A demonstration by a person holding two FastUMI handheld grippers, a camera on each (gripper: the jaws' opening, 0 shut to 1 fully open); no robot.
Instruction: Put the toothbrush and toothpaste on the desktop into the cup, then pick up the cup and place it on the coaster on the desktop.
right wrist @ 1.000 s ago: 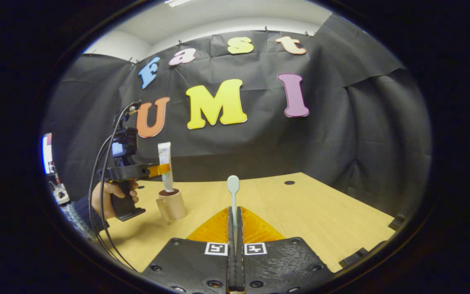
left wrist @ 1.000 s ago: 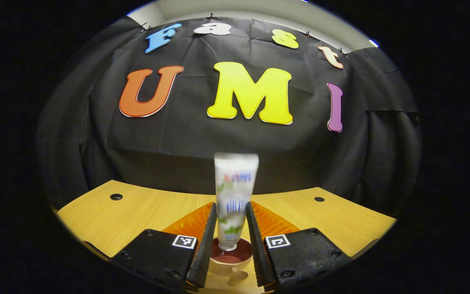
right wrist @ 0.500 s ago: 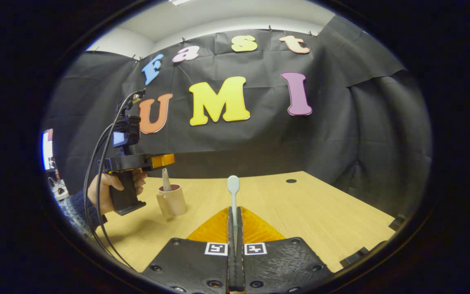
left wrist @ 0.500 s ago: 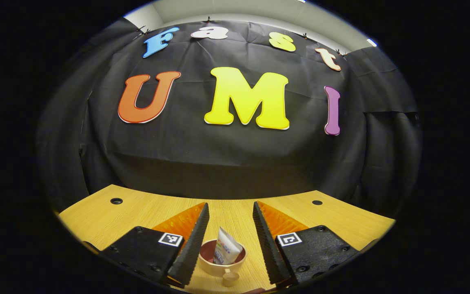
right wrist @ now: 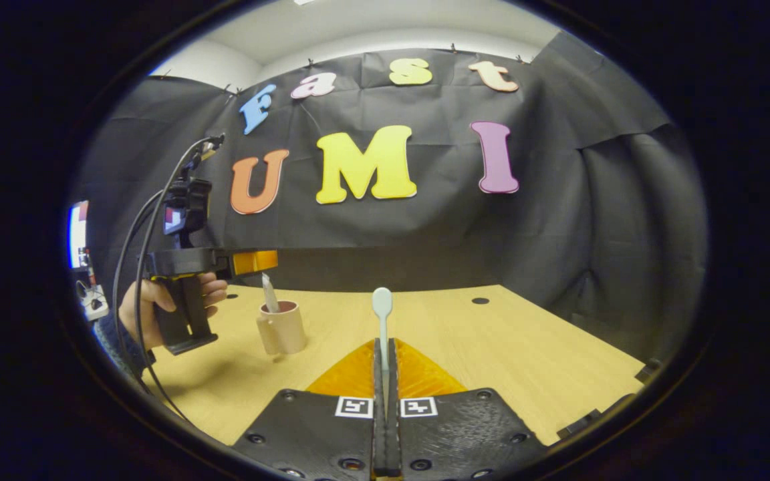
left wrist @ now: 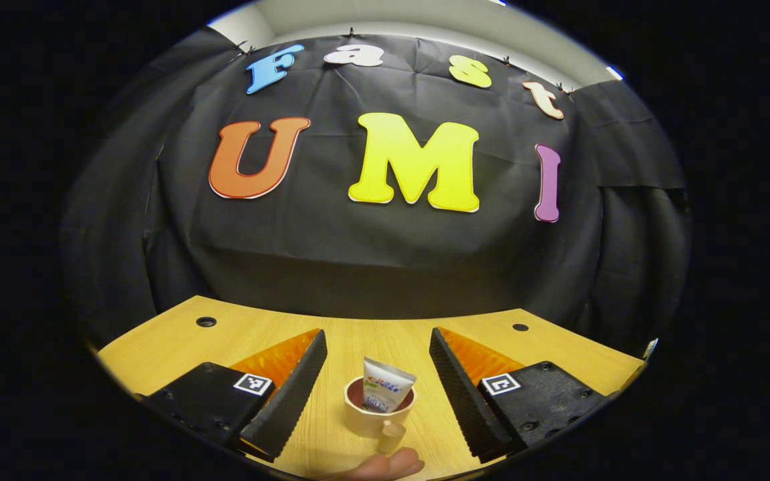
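Note:
A beige cup (left wrist: 368, 419) stands on the wooden desk with the white toothpaste tube (left wrist: 387, 392) leaning inside it, crimped end up. My left gripper (left wrist: 377, 334) hangs open above and behind the cup, one finger on either side, touching nothing. In the right gripper view the cup (right wrist: 283, 329) with the toothpaste (right wrist: 269, 294) sits at the left, and the left gripper (right wrist: 254, 262) hovers just above it, held by a hand (right wrist: 158, 300). My right gripper (right wrist: 385, 343) is shut on a pale toothbrush (right wrist: 381, 302), whose head points forward over the desk.
The desk (right wrist: 525, 347) has round cable holes (left wrist: 206, 321) near its back edge, against the black cloth wall. A fingertip (left wrist: 378, 465) shows at the bottom of the left gripper view. A screen (right wrist: 77, 234) stands beyond the desk's left side.
The left gripper let the toothpaste drop into the cup, opened wider and drew back from it. The right gripper has kept hold of the toothbrush, barely moving.

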